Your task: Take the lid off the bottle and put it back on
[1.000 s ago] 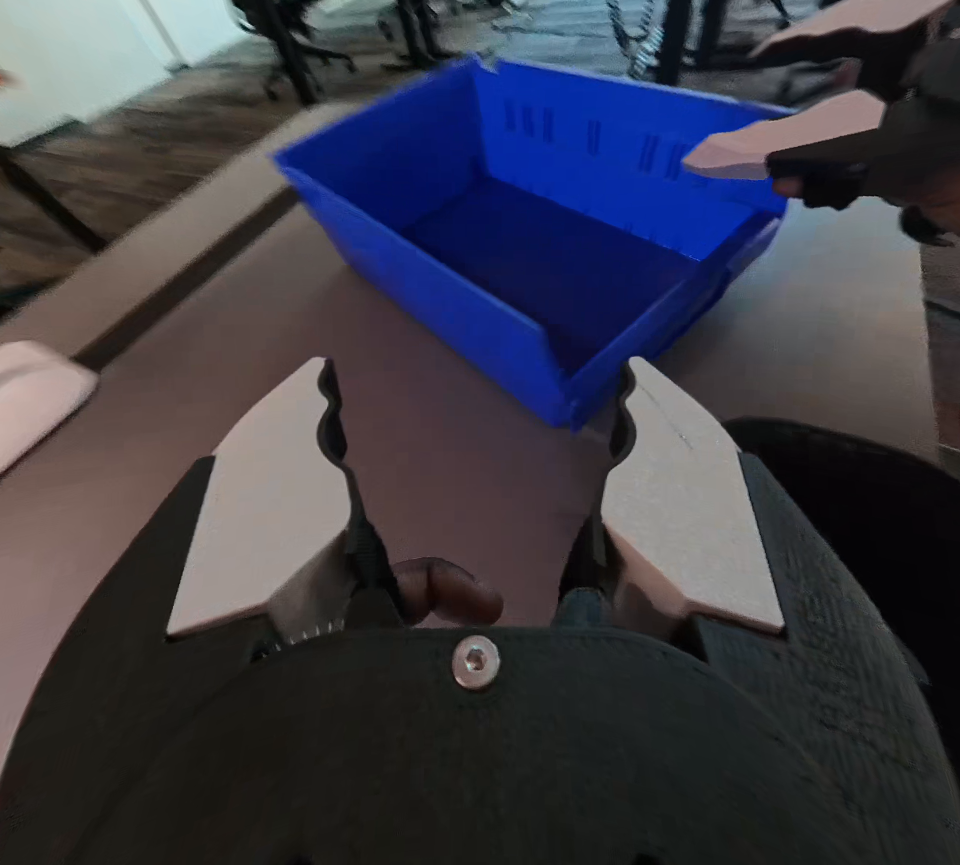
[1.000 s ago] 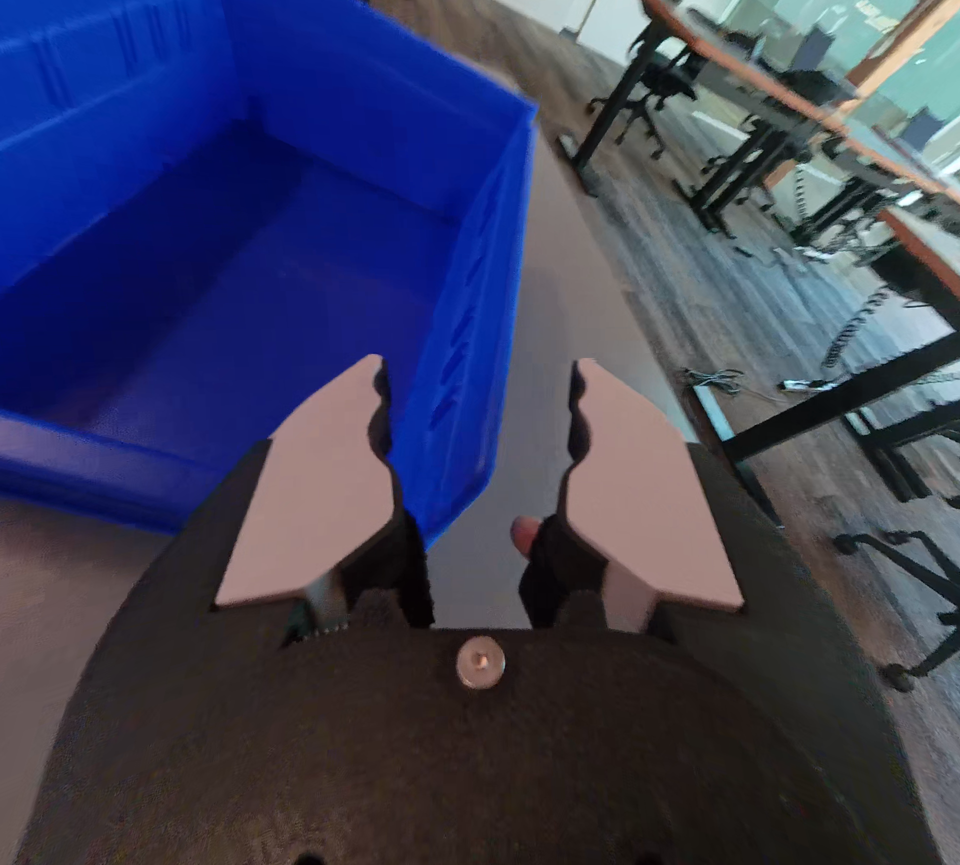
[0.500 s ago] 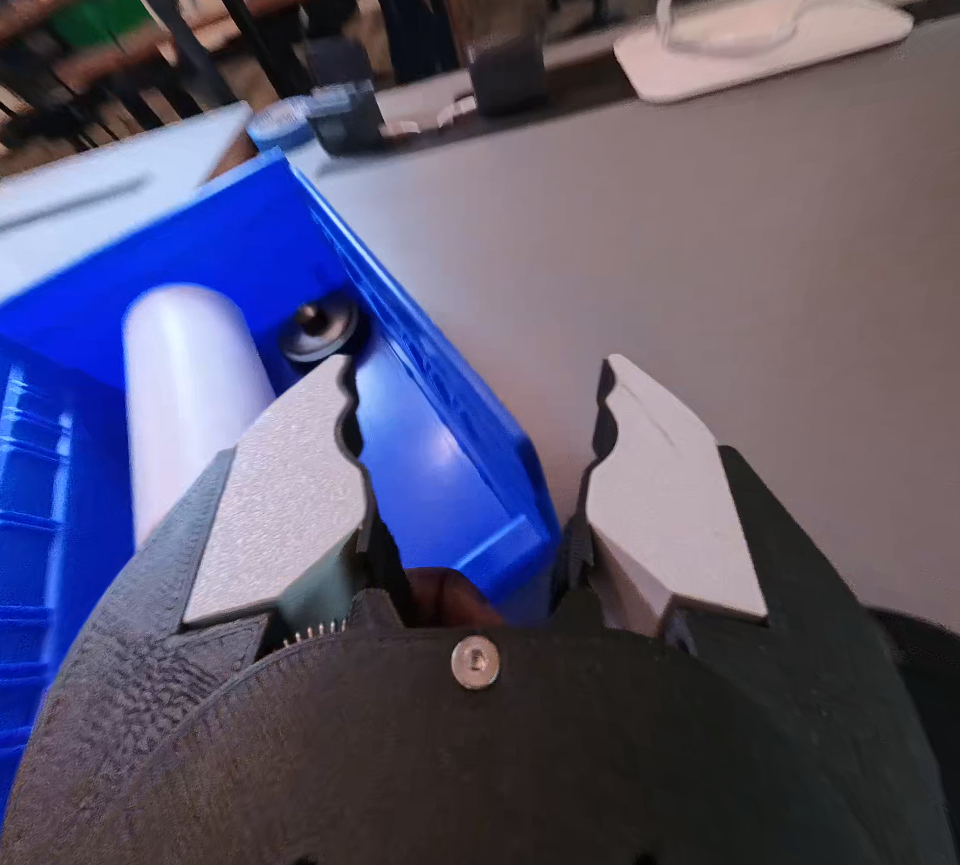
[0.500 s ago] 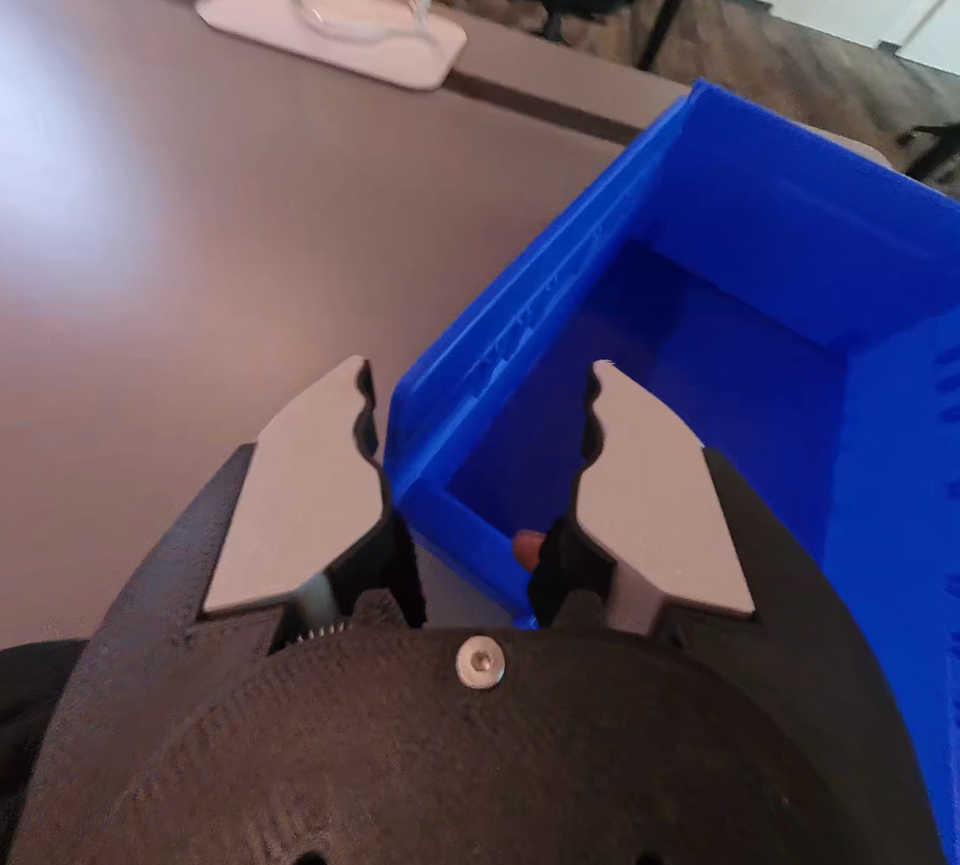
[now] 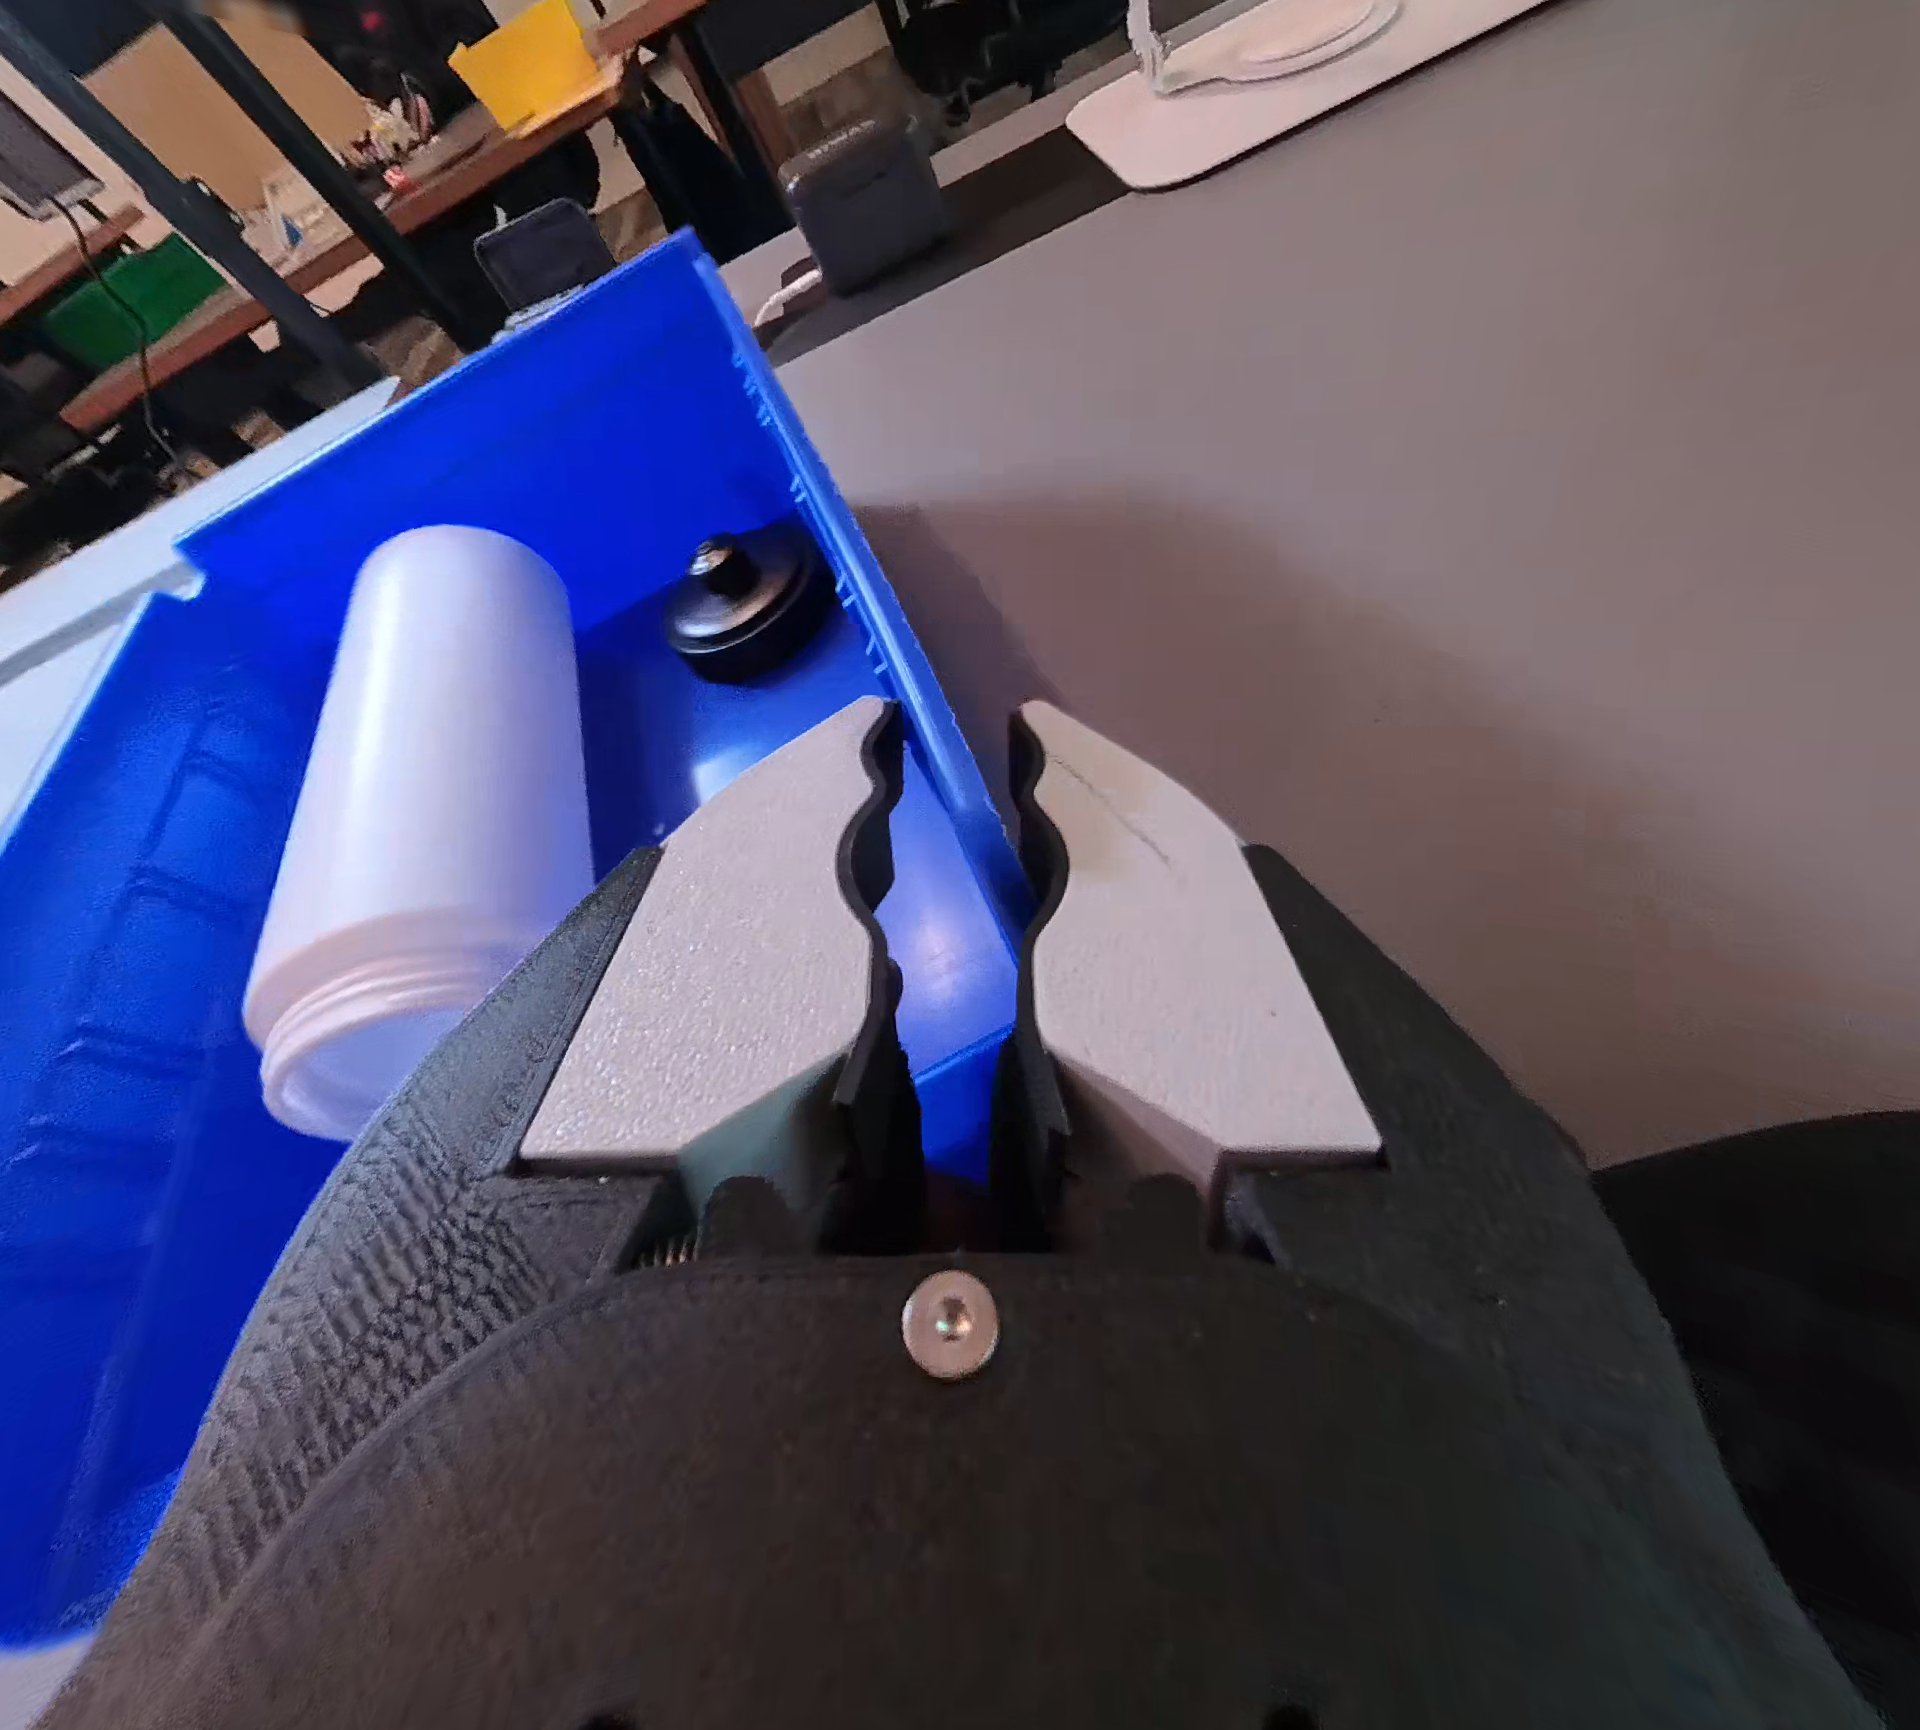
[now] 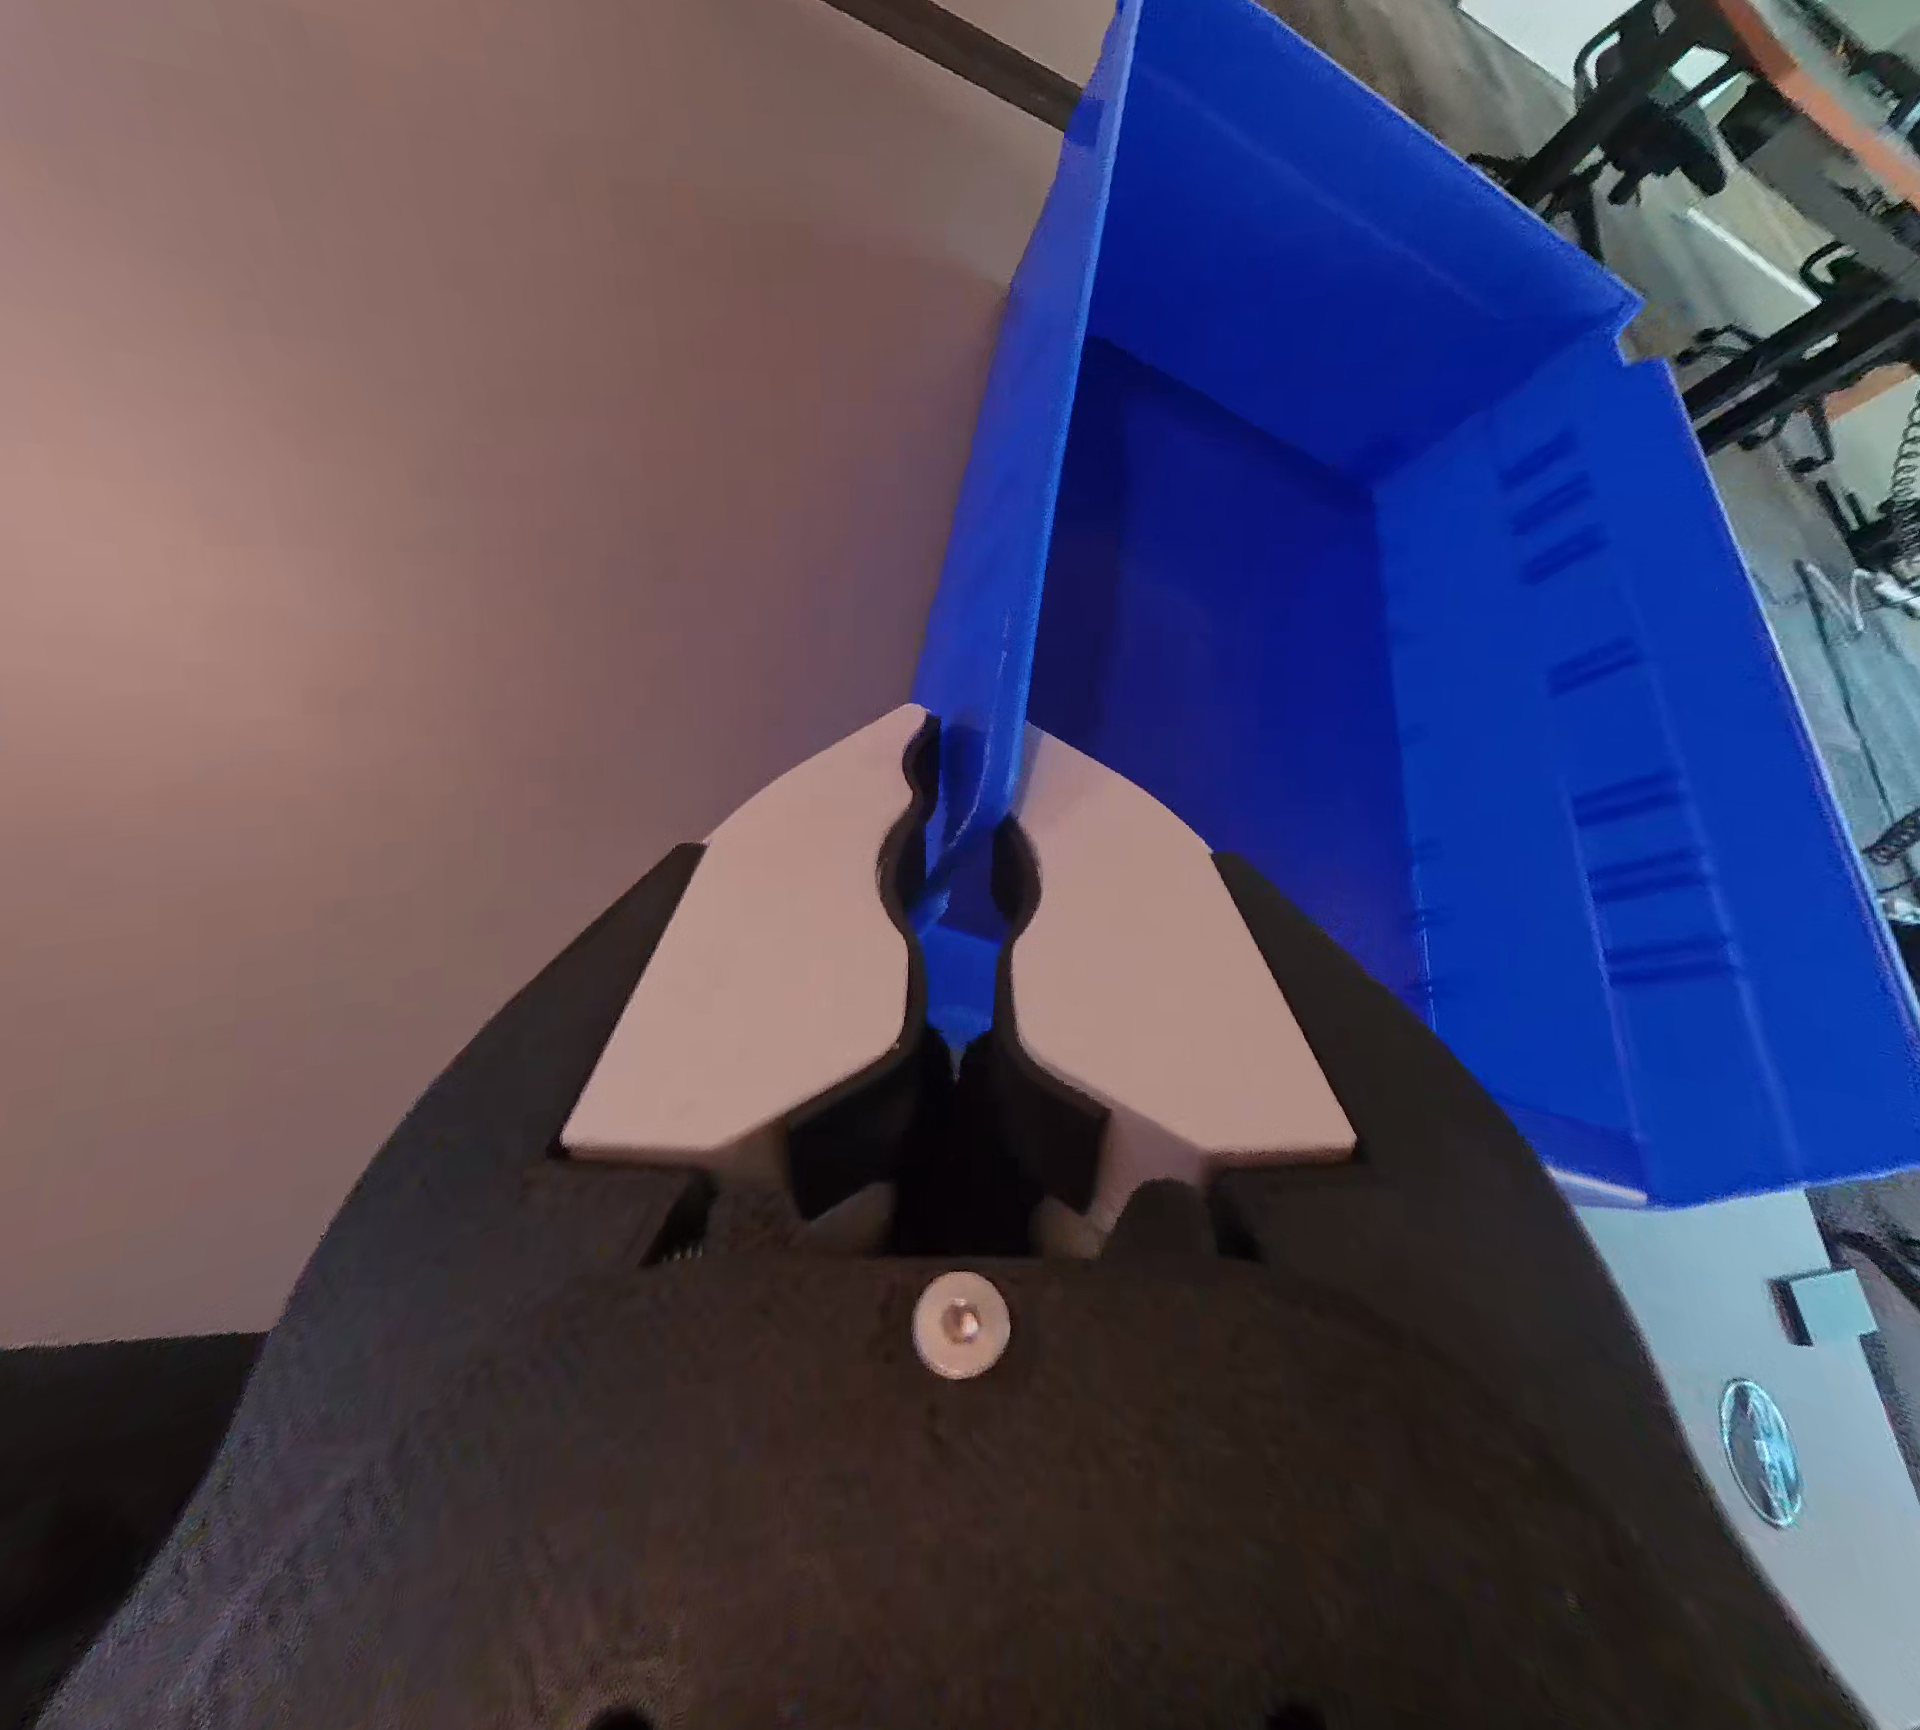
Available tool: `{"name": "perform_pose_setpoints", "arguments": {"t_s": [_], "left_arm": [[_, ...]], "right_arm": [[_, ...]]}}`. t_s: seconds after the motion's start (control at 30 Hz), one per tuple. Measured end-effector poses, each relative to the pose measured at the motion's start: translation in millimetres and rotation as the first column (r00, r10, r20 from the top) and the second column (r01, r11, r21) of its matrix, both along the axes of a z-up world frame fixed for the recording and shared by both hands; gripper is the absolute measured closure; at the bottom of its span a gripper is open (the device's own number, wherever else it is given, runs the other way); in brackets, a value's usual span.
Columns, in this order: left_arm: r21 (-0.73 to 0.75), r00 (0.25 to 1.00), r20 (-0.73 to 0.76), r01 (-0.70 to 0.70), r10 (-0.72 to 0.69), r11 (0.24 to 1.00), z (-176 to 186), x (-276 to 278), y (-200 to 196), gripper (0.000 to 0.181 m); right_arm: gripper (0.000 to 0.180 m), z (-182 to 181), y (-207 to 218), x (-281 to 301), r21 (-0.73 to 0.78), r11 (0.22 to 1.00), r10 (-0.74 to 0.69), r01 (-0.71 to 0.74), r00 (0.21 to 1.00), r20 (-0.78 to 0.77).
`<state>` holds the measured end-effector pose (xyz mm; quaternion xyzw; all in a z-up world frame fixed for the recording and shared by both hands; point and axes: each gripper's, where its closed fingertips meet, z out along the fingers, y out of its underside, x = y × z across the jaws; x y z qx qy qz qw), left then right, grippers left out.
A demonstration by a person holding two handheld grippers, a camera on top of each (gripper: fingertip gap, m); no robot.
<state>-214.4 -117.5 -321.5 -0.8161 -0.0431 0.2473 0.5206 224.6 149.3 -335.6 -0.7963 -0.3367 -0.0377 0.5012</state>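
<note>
Your left hand-held gripper [image 5: 951,745] has grainy matt grey finger plates on a rough, textured black plastic body. The blue bin [image 5: 623,444] is smooth, slightly glossy plastic; the white bottle [image 5: 436,776] looks satin-smooth plastic, the black lid [image 5: 740,615] shiny. The worktop [image 5: 1455,485] is matt and smooth.

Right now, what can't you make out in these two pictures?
- Left wrist view: the mouth of the white bottle is hidden behind the left fingers.
- Same view: whether those fingers actually pinch the wall of the blue bin; the contact is hidden.
- Right wrist view: the near corner of the second blue bin is hidden behind the right fingers, which are shut on its wall.
</note>
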Motion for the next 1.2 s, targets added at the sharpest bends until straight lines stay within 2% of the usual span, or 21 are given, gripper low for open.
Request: {"name": "perform_pose_setpoints", "arguments": {"t_s": [0.23,0.73,0.77,0.8,0.87,0.93,1.0,1.07,1.13,1.2], "left_arm": [[-0.039,0.996,-0.089,-0.014,0.010,0.999,1,5,-3,0.169],[-0.028,0.998,-0.059,0.020,-0.022,0.999,2,4,-18,0.171],[-0.017,0.999,-0.045,0.026,-0.027,1.000,4,5,-18,0.169],[0.010,0.999,-0.026,0.038,-0.038,0.999,10,7,-17,0.159],[0.085,0.998,0.024,0.053,-0.055,0.995,30,9,-19,0.139],[0.152,0.997,0.063,0.043,-0.053,0.987,54,1,-24,0.127],[0.185,0.996,0.081,0.023,-0.038,0.982,75,-13,-31,0.123],[0.126,0.996,0.089,0.001,-0.012,0.992,79,-31,-39,0.118],[-0.050,0.994,0.100,-0.029,0.034,0.998,62,-49,-51,0.102],[-0.210,0.986,0.126,-0.082,0.111,0.974,38,-69,-63,0.093]], "right_arm": [[0.173,-1,-7,-5,-0.040,0.999,0.015,-0.013,0.999,0.037],[0.171,-1,-12,-8,-0.088,0.995,0.047,-0.045,0.999,0.015],[0.170,0,-13,-8,-0.084,0.995,0.059,-0.057,0.998,0.012],[0.163,6,-13,-11,-0.052,0.995,0.079,-0.079,0.997,-0.008],[0.147,36,-15,-23,0.102,0.985,0.148,-0.139,0.985,-0.083],[0.135,73,-25,-39,0.292,0.935,0.251,-0.201,0.957,-0.144],[0.135,96,-41,-58,0.414,0.869,0.368,-0.271,0.913,-0.177],[0.135,100,-55,-77,0.457,0.824,0.458,-0.335,0.868,-0.189],[0.135,91,-63,-93,0.465,0.801,0.502,-0.378,0.847,-0.176],[0.135,78,-67,-107,0.453,0.790,0.526,-0.412,0.835,-0.158]]}}
